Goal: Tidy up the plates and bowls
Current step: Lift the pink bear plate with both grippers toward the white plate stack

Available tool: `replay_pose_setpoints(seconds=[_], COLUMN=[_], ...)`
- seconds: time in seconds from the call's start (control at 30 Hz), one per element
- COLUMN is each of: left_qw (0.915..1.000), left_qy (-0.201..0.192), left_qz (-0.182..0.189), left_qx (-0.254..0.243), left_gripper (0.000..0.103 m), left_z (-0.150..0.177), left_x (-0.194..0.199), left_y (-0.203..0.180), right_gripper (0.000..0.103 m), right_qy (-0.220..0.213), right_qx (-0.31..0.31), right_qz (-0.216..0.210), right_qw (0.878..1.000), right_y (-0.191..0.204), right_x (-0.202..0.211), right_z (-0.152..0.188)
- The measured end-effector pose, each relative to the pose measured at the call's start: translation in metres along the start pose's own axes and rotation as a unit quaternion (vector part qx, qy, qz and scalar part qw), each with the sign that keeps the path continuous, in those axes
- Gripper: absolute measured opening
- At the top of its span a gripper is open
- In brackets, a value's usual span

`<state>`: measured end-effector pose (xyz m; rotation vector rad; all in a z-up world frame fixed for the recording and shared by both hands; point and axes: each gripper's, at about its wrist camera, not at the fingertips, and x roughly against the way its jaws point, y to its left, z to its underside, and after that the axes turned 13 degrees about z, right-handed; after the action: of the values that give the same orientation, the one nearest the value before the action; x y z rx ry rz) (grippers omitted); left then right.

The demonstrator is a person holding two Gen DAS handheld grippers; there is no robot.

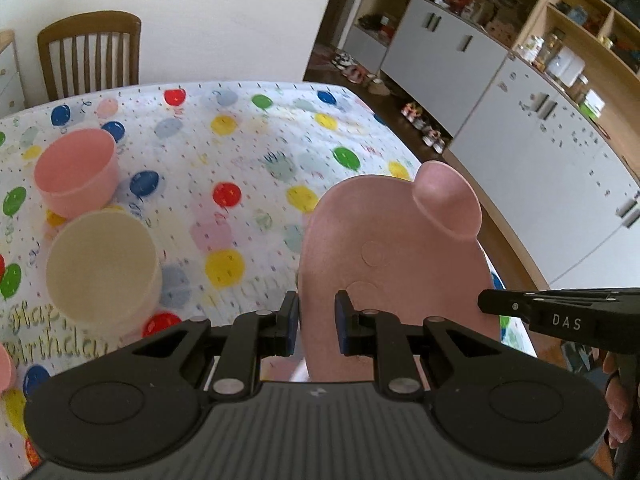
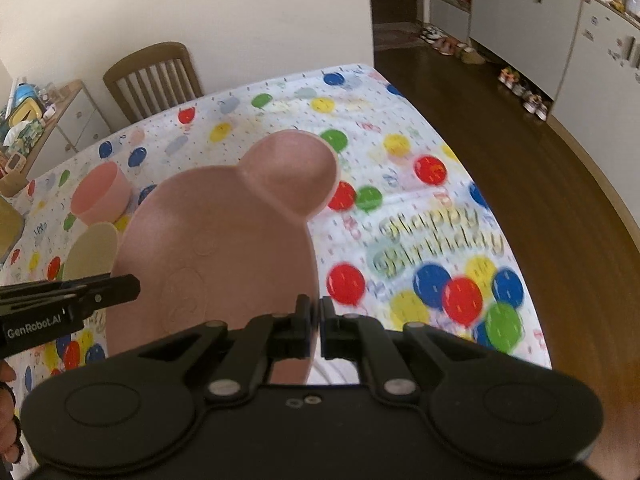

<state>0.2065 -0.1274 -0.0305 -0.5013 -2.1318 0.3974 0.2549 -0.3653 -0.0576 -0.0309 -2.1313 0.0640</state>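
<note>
A pink bear-shaped plate (image 1: pixel 396 264) with a round ear is held above the table between both grippers; it also shows in the right wrist view (image 2: pixel 224 240). My left gripper (image 1: pixel 317 322) straddles the plate's near left rim with its jaws a little apart. My right gripper (image 2: pixel 317 328) is shut on the plate's right rim. A pink bowl (image 1: pixel 76 172) and a cream bowl (image 1: pixel 102 268) sit on the table to the left; both also show in the right wrist view, the pink bowl (image 2: pixel 102 194) and the cream bowl (image 2: pixel 90 254).
The table carries a balloon-print birthday cloth (image 1: pixel 240 152). A wooden chair (image 1: pixel 90 54) stands at its far side. White cabinets and shelves (image 1: pixel 520 100) line the right wall, with shoes on the floor. Another pink rim (image 1: pixel 6 364) shows at the left edge.
</note>
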Motion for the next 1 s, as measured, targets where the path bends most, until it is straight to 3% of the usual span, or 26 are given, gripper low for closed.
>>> replay_pose_setpoints(seconds=[0.43, 1.0], left_qw=[0.9986, 0.9953], left_qy=[0.047, 0.095], left_qz=[0.016, 0.008], left_qx=[-0.017, -0.016], left_gripper=[0.018, 0.018], left_z=[0.047, 0.070], left_x=[-0.003, -0.030], left_y=[-0.021, -0.025], right_gripper=[0.004, 0.004], right_qy=[0.035, 0.074], right_qx=[-0.019, -0.015], right_qz=[0.024, 0.034], right_qw=[0.999, 0.997], right_y=[-0.020, -0.031], right_x=[0.008, -0.012], right_z=[0.054, 0.075])
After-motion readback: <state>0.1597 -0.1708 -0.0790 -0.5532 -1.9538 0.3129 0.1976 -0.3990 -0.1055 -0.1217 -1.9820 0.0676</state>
